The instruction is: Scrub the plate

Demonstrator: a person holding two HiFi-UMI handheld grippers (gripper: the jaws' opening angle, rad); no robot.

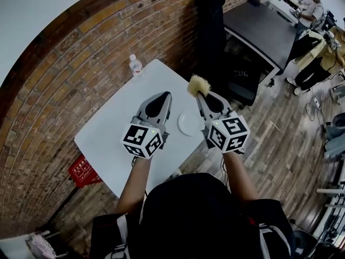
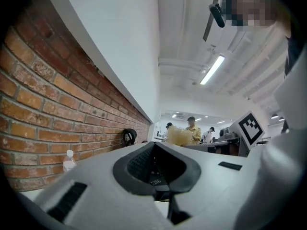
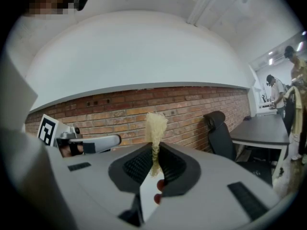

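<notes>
Grips a yellow scrubber (image 1: 198, 84) in right claw (image 1: 200, 94), with left claw (image 1: 163, 95) shut and empty. Not yet touching the white plate (image 1: 188, 123) by the surface's (image 1: 113, 128) right edge; scrubbing all ahead.

plate: small round white plate (image 1: 188, 123) on white square table (image 1: 108, 139), between my left gripper (image 1: 164, 94) and right gripper (image 1: 201, 94) | bottle: clear plastic bottle (image 1: 136, 65) on table's far corner | scrubber: yellow mesh scrubber (image 1: 198, 84) in my right gripper

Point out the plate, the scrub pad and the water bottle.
plate (image 1: 187, 124), head view, its bare white centre.
scrub pad (image 1: 198, 84), head view, its fluffy tuft.
water bottle (image 1: 136, 66), head view, its body.
</notes>
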